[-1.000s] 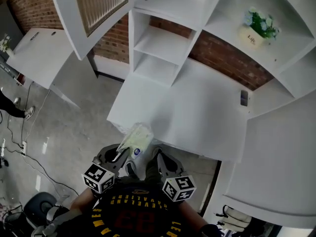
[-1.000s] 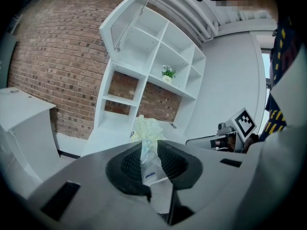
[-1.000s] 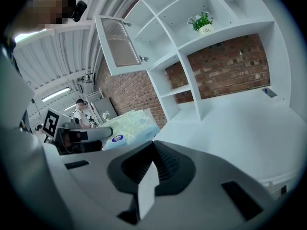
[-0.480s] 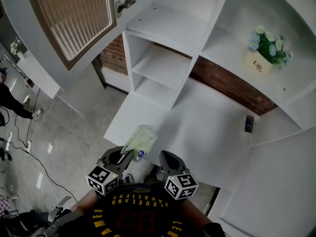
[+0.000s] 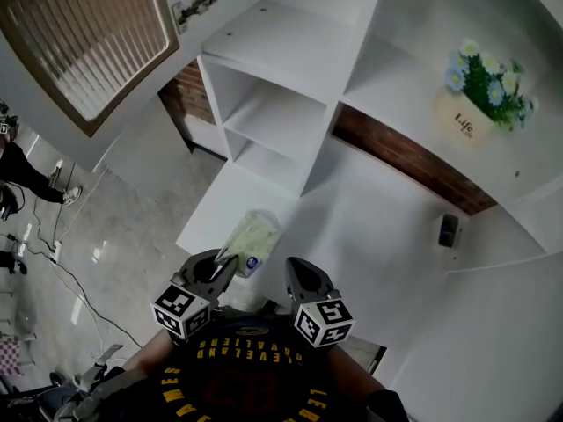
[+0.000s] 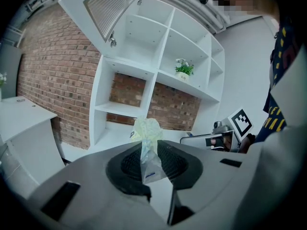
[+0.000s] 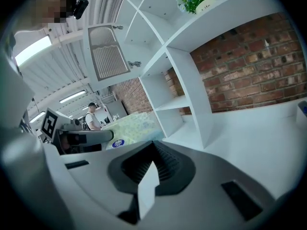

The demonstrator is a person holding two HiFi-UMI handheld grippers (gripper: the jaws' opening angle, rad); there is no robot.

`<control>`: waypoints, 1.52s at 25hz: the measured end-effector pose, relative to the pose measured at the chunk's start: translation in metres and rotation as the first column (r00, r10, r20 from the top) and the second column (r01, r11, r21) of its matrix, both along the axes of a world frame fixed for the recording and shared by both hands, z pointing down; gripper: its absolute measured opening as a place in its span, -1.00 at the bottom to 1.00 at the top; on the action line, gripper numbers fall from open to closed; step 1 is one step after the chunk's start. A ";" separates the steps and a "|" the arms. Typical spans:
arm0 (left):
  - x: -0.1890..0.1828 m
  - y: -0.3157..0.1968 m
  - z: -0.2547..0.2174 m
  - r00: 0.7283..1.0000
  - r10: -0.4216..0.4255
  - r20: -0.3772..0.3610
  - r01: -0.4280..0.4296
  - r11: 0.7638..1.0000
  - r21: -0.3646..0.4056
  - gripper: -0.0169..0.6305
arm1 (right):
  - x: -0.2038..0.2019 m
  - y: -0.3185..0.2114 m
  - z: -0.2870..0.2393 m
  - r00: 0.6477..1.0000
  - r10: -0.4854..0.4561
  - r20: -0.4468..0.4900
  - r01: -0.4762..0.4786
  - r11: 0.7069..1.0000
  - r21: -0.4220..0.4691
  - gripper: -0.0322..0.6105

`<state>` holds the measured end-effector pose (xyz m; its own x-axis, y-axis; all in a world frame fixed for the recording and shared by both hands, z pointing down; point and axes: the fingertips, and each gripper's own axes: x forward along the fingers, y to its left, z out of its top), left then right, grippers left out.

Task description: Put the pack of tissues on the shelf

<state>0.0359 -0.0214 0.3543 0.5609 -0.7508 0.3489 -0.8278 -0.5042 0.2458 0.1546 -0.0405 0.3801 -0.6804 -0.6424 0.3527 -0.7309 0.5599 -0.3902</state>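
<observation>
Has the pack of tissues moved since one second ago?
Yes. The pack of tissues has moved forward, from the desk's front edge toward the shelf unit.

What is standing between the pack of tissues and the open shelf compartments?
Nothing visible. The left gripper holds the pack of tissues near the desk's front edge; only bare white desk lies before the shelf.

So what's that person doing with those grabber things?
A person holds a gripper in each hand. The left gripper pinches a pale yellow-green, plastic-wrapped pack of tissues by its end, over the near part of the white table. The right gripper beside it is shut and empty. The pack isn't on the white shelf unit yet.
</observation>
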 end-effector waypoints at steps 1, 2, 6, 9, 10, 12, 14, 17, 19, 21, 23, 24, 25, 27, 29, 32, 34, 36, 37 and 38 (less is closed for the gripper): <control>0.000 -0.005 -0.001 1.000 -0.008 0.008 0.007 1.000 0.005 -0.75 | 0.001 -0.004 0.000 1.000 -0.002 0.005 0.002 1.000 0.003 -0.88; -0.001 -0.009 -0.002 1.000 -0.015 0.017 0.015 1.000 0.008 -0.75 | 0.002 -0.006 0.001 1.000 -0.001 0.011 0.001 1.000 0.003 -0.88; -0.011 -0.023 0.004 0.998 -0.052 0.031 0.052 0.999 0.003 -0.75 | 0.004 -0.017 0.004 1.000 0.007 0.016 -0.007 1.000 0.001 -0.88; -0.023 -0.041 0.009 0.996 -0.085 0.041 0.085 0.996 0.006 -0.75 | -0.001 -0.032 0.005 1.000 0.012 0.017 -0.012 1.000 0.007 -0.88; -0.027 -0.047 0.010 0.994 -0.096 0.044 0.095 0.995 0.010 -0.75 | -0.004 -0.037 0.005 1.000 0.014 0.017 -0.014 1.000 0.009 -0.88; -0.034 -0.060 0.013 0.993 -0.110 0.049 0.110 0.994 0.020 -0.75 | -0.009 -0.045 0.006 1.000 0.020 0.016 -0.021 1.000 0.009 -0.88; -0.039 -0.071 0.020 0.993 -0.107 0.046 0.107 0.994 0.015 -0.75 | -0.014 -0.053 0.008 0.999 0.031 0.012 -0.031 0.999 0.004 -0.88; -0.048 -0.089 0.033 0.994 -0.089 0.059 0.090 0.996 -0.004 -0.75 | -0.023 -0.067 0.011 0.998 0.059 0.000 -0.059 0.998 0.002 -0.88; -0.056 -0.104 0.043 0.995 -0.078 0.069 0.080 0.997 -0.014 -0.75 | -0.030 -0.077 0.014 0.997 0.078 -0.020 -0.078 0.997 0.012 -0.88; -0.063 -0.118 0.051 0.995 -0.070 0.075 0.072 0.997 -0.018 -0.75 | -0.036 -0.087 0.017 0.995 0.092 -0.044 -0.091 0.995 0.027 -0.88; -0.066 -0.132 0.057 0.995 -0.061 0.077 0.062 0.998 -0.018 -0.75 | -0.041 -0.095 0.019 0.993 0.102 -0.060 -0.100 0.994 0.037 -0.88; -0.068 -0.139 0.059 0.995 -0.055 0.078 0.057 0.998 -0.017 -0.75 | -0.043 -0.100 0.020 0.992 0.108 -0.063 -0.105 0.994 0.040 -0.88; -0.068 -0.146 0.061 0.996 -0.049 0.081 0.050 0.999 -0.016 -0.75 | -0.045 -0.105 0.021 0.991 0.114 -0.066 -0.111 0.993 0.042 -0.88; -0.069 -0.157 0.066 0.995 -0.034 0.091 0.036 0.999 -0.019 -0.75 | -0.047 -0.112 0.024 0.989 0.129 -0.069 -0.127 0.991 0.036 -0.88; -0.070 -0.169 0.071 0.995 -0.023 0.101 0.025 1.000 -0.018 -0.75 | -0.049 -0.118 0.027 0.987 0.145 -0.070 -0.143 0.989 0.028 -0.88; -0.070 -0.202 0.078 0.993 -0.022 0.117 0.021 1.000 0.013 -0.75 | -0.051 -0.143 0.033 0.985 0.157 -0.072 -0.155 0.987 0.044 -0.88; -0.068 -0.222 0.085 0.990 -0.016 0.138 0.013 1.000 0.027 -0.75 | -0.052 -0.157 0.039 0.984 0.161 -0.081 -0.158 0.987 0.044 -0.88; -0.065 -0.237 0.095 0.987 -0.007 0.161 0.003 1.000 0.026 -0.75 | -0.052 -0.164 0.043 0.982 0.166 -0.094 -0.164 0.986 0.032 -0.88; -0.063 -0.243 0.101 0.986 -0.006 0.169 0.002 1.000 0.020 -0.75 | -0.052 -0.166 0.046 0.981 0.168 -0.101 -0.166 0.986 0.026 -0.88; -0.063 -0.249 0.107 0.985 -0.006 0.174 0.004 1.000 0.012 -0.75 | -0.054 -0.167 0.049 0.980 0.168 -0.108 -0.167 0.986 0.020 -0.88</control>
